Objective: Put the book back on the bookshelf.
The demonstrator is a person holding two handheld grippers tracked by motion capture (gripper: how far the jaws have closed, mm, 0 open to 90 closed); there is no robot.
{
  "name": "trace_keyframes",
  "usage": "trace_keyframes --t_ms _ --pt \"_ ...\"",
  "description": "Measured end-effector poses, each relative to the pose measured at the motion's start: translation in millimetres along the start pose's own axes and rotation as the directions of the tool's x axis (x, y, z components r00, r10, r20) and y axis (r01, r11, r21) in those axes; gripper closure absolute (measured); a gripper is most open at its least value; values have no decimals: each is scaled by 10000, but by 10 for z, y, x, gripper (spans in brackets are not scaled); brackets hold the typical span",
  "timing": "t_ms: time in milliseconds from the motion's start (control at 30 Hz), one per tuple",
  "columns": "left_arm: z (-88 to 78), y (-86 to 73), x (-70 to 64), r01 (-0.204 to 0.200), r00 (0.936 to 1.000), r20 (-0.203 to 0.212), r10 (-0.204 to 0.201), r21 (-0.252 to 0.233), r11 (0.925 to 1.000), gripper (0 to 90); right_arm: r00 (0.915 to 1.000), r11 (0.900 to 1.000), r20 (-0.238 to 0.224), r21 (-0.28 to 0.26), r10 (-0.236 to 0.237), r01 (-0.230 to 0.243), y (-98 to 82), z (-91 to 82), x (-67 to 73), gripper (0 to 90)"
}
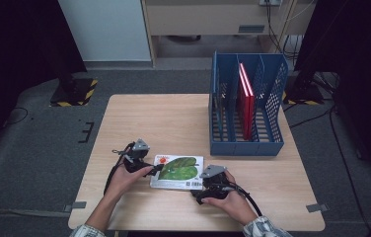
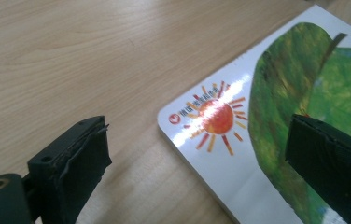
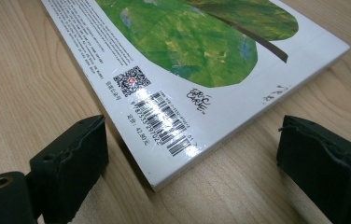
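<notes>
Beneath right gripper (image 3: 192, 163): book's barcode (image 3: 171, 123)

The bench (image 1: 173, 118) is light wood-grain laminate, smooth and faintly satin. Between the two hand-held grippers lies a book (image 1: 177, 172) with a glossy cover that throws white glare, printed with a green leaf and an orange sun; its thick white edge looks like stiff board. The left hand-held gripper (image 2: 197, 154) and the right hand-held gripper (image 3: 190, 154) have matt black pads (image 2: 78, 158) with rough, frayed edges, like rubber or foam, on hard black plastic. Beyond the right hand-held gripper, the blue file rack (image 1: 247, 143) is perforated plastic, holding smooth red folders (image 1: 245, 98).
</notes>
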State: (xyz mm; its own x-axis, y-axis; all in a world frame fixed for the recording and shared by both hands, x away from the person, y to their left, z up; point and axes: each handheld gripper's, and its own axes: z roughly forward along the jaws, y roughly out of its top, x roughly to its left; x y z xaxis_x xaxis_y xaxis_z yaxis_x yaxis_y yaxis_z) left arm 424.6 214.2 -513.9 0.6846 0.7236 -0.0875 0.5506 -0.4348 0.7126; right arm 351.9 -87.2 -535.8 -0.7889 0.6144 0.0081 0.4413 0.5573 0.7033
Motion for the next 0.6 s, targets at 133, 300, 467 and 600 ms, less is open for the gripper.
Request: trace_keyframes --t_ms 133,300,467,600 --pt "35 0 28 47 10000 23 -47 -4 10000 61 9999 9999 99 100 118 -119 -4 -16 16 89" --pt "16 12 -9 -75 10000 61 76 -72 9999 67 9993 9997 286 82 232 -234 -14 -26 63 90" --pt "4 -25 2 -135 9998 165 137 -124 9998 143 9997 9997 175 214 151 -155 3 -41 90 139" --pt "-31 -65 19 -50 10000 41 51 -278 9996 160 9999 9994 113 326 63 -67 22 -52 105 163"
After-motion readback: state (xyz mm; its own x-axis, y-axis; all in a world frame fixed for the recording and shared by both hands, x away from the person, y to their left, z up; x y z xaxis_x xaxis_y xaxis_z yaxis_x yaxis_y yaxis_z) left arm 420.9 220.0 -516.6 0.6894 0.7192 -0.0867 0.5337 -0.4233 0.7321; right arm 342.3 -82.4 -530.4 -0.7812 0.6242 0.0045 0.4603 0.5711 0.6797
